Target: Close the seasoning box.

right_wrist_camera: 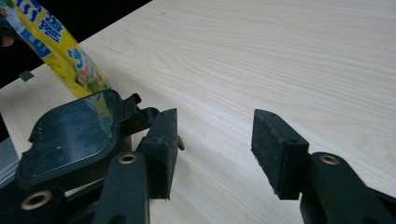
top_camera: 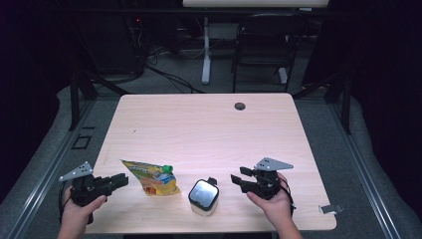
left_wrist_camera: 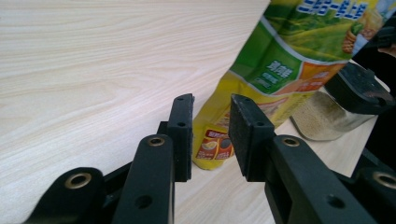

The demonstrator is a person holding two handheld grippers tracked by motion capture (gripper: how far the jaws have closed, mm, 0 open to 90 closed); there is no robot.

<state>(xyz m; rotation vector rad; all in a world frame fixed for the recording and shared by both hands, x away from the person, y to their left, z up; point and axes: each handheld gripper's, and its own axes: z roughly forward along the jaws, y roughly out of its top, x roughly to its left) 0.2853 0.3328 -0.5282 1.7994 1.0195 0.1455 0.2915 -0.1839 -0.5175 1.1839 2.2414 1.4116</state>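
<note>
Pouch point(top_camera: 152, 178) lies flat just ahead of the parted, empty left tongs point(top_camera: 121, 180); right tongs point(top_camera: 238, 177) gape empty beside jar point(top_camera: 203, 197).

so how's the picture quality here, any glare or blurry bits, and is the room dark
High view: the table is evenly lit and the room behind it is dark; the jar lid shines pale. Left gripper view: the near claw is sharp, the yellow pouch soft toward the top. Right gripper view: the dark jar lid mirrors the pouch, and the wood grain is crisp.
</note>
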